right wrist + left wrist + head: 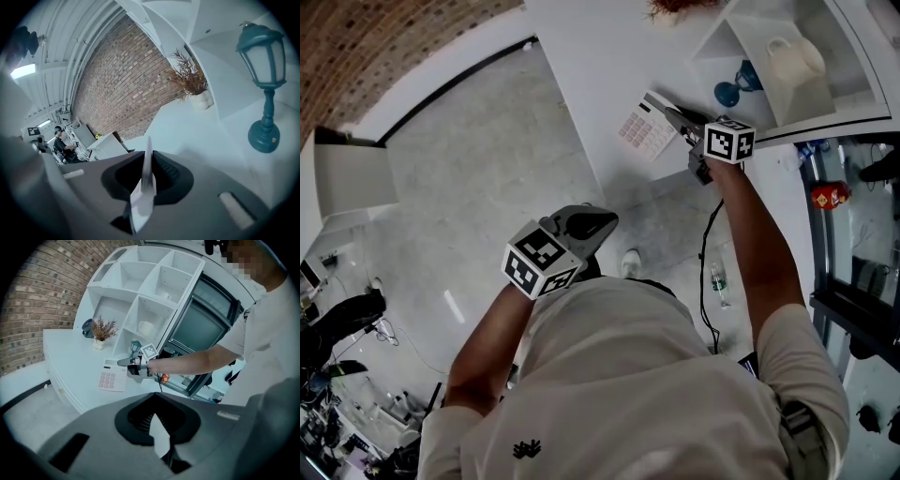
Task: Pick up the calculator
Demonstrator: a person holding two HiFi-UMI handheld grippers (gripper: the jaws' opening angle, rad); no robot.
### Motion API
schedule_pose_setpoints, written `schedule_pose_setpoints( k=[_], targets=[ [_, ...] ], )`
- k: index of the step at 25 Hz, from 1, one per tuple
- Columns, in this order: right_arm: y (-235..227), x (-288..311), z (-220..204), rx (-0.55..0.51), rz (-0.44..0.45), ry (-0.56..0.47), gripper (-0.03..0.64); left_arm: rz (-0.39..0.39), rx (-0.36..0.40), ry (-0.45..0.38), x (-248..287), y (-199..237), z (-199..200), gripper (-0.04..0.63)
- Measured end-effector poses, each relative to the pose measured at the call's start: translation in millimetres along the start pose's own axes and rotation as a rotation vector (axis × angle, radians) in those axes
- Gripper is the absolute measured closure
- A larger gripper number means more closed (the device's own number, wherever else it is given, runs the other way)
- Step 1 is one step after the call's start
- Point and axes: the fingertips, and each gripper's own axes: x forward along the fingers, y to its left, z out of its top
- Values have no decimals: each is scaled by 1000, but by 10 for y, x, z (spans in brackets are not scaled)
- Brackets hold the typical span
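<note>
The calculator (645,129) is white with pink keys and lies over the white counter (581,84), near its front edge. My right gripper (677,118) reaches out from the right and is shut on the calculator's display end. In the right gripper view the calculator (148,176) shows edge-on as a thin white plate pinched between the jaws. The left gripper view shows the calculator (111,379) under the right gripper (123,362); whether it is clear of the counter I cannot tell. My left gripper (598,223) hangs back over the floor, shut and holding nothing.
A white shelf unit (853,42) stands right behind the calculator, with a cream mug (792,61) and a teal lantern lamp (265,79) in it. A dried plant in a white pot (194,91) sits further along the counter. A water bottle (719,281) lies on the floor.
</note>
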Motion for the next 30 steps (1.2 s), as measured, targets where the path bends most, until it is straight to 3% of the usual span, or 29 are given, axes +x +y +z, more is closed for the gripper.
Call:
schedule_pose_setpoints(
  k=[10, 21, 30],
  targets=[
    [507, -347, 202, -24, 40, -78, 557, 17, 8, -32, -40, -435, -129, 589],
    [1554, -901, 215, -72, 151, -145, 557, 28, 28, -93, -178, -1197, -397, 589],
    [1843, -1024, 289, -86, 225, -133, 557, 44, -6, -115, -114, -1245, -369, 589]
  ],
)
